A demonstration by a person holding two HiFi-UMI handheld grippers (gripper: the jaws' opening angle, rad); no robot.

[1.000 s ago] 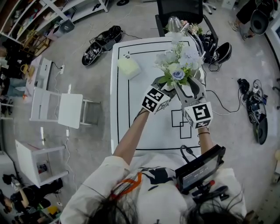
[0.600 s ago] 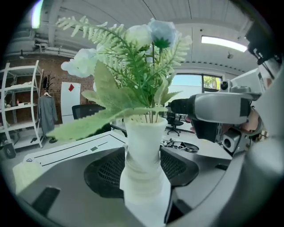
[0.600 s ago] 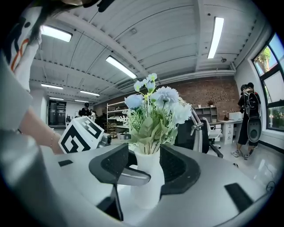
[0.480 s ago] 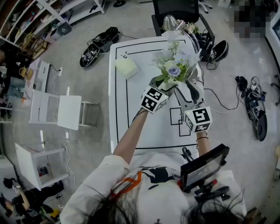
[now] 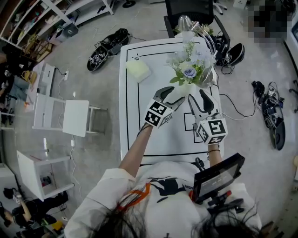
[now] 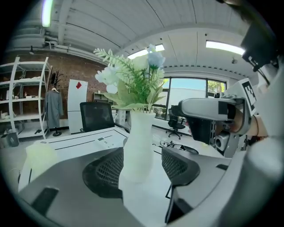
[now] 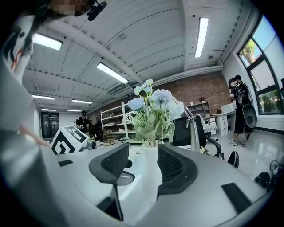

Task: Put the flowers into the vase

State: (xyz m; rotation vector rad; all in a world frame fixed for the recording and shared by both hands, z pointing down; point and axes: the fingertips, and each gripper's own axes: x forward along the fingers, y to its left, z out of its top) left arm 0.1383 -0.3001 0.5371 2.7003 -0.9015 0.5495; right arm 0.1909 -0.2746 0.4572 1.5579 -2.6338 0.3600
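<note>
two grippers, both spread, nothing pinched.

left gripper (image 5: 171, 95): jaws have just been opening. its own view has the vase (image 5: 185, 89) standing between them, with both pads clear of it.

right gripper (image 5: 198, 98): jaws have also just been opening. the vase is framed between them, no contact.

one vase, white, upright on the table (image 5: 153, 139), with the flowers (image 5: 190, 69) in its mouth. i place everything else by the vase.

- right of the vase: the table's edge, near.
- beyond the vase: the far edge, near, with a black chair (image 5: 188, 9) past it.
- left of the vase: broad bare top, with one pale block (image 5: 138, 70) well apart.
- near side of the vase: both grippers, then open tabletop.

head view only: black border line (image 5: 138, 116), table edges, cables (image 5: 242, 114) on the floor.

left gripper view only: the vase's plain side close up, with the right gripper's body to its right.

right gripper view only: the left gripper's marker cube (image 7: 69, 138) left of the vase, shelving (image 7: 113, 122) behind it, and a person (image 7: 239, 106) standing far right.
</note>
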